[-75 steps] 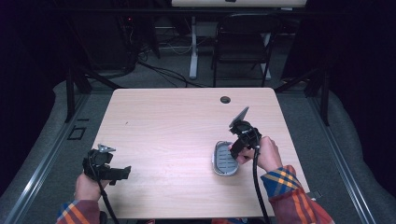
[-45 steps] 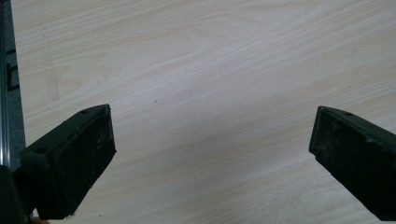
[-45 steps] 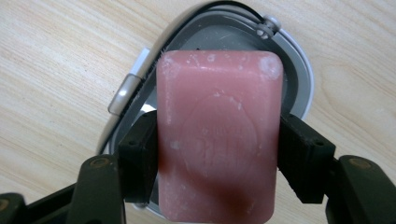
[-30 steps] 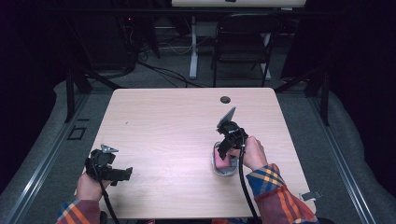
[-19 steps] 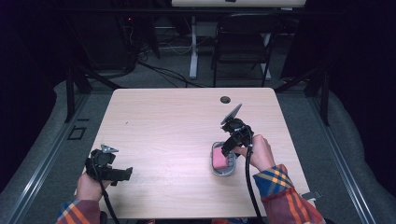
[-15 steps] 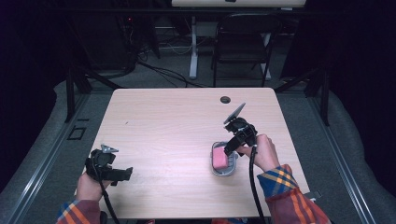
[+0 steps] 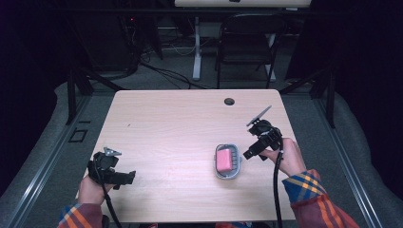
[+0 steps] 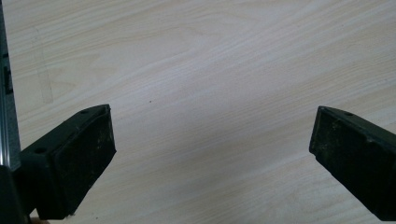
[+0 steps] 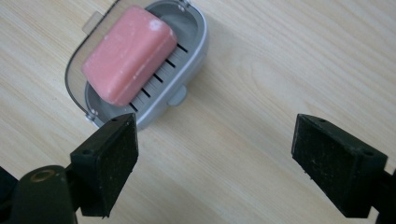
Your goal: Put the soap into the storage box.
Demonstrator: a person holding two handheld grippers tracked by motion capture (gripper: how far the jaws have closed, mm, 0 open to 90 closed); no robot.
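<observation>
A pink soap bar [image 7: 224,159] lies in a grey soap dish [image 7: 227,174] right of centre in the high view, on the wooden table [image 7: 180,128]. Just right of the dish, the right gripper [image 7: 250,153] hovers with its jaws spread wide, holding nothing. At the lower left of the frame, the left gripper [image 7: 127,176] sits over bare wood, its jaws likewise wide apart
</observation>
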